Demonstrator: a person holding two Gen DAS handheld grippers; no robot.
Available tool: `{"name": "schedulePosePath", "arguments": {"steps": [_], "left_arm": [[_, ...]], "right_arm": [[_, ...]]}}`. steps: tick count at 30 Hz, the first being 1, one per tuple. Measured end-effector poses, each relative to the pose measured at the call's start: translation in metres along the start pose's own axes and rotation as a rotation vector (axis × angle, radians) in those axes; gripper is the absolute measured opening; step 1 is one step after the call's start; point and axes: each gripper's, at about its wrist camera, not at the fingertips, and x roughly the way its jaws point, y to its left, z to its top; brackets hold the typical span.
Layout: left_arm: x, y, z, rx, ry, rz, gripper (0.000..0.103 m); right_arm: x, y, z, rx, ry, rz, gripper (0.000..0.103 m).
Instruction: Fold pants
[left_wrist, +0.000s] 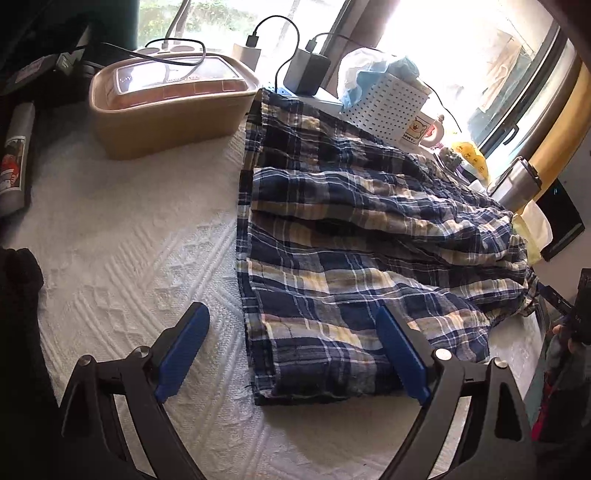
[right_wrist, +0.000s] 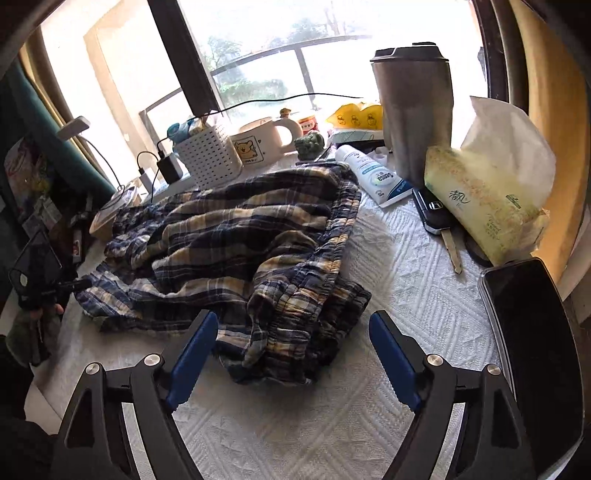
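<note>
Blue, white and tan plaid pants (left_wrist: 351, 229) lie folded lengthwise on a white textured table cover (left_wrist: 129, 258). My left gripper (left_wrist: 291, 332) is open over the leg-hem end; the hem corner lies between its blue pads (left_wrist: 184, 347) and neither pad presses on it. In the right wrist view the pants (right_wrist: 240, 229) are rumpled, with the elastic waistband bunched toward me. My right gripper (right_wrist: 293, 332) stands open just above that bunched waistband, with the cloth between its fingertips (right_wrist: 391, 350) and not pinched.
Around the pants stand a tan lidded container (left_wrist: 166, 107), chargers with cables (left_wrist: 306, 70), a white basket (left_wrist: 384, 107) and a mug (right_wrist: 258, 144). On the right are a steel tumbler (right_wrist: 413, 110), tube (right_wrist: 373, 173), car key (right_wrist: 439, 221), tissue pack (right_wrist: 487, 199) and dark phone (right_wrist: 535, 332).
</note>
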Motion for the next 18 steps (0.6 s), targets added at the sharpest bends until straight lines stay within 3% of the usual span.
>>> {"name": "schedulePosePath", "arguments": {"steps": [2,7,12,14,18], "left_arm": [[0.0,-0.005,-0.003,-0.002,0.005,-0.007,0.067],[-0.001,-0.01,-0.007,-0.031,-0.002,0.013,0.065],[0.004,-0.02,-0.008,-0.017,-0.041,0.077,0.065],[0.009,-0.025,-0.008,-0.006,-0.03,0.085,0.008],[0.006,-0.028,-0.016,-0.025,-0.034,0.07,0.005]], "right_arm": [[0.0,-0.007,-0.001,0.045,0.002,0.003,0.086],[0.015,-0.014,-0.013,0.159,0.05,0.049,0.086],[0.028,-0.003,-0.017,0.157,0.054,0.1,0.086],[0.032,-0.001,-0.017,0.164,0.034,0.077,0.085],[0.037,0.0,-0.013,0.189,0.017,0.09,0.084]]}}
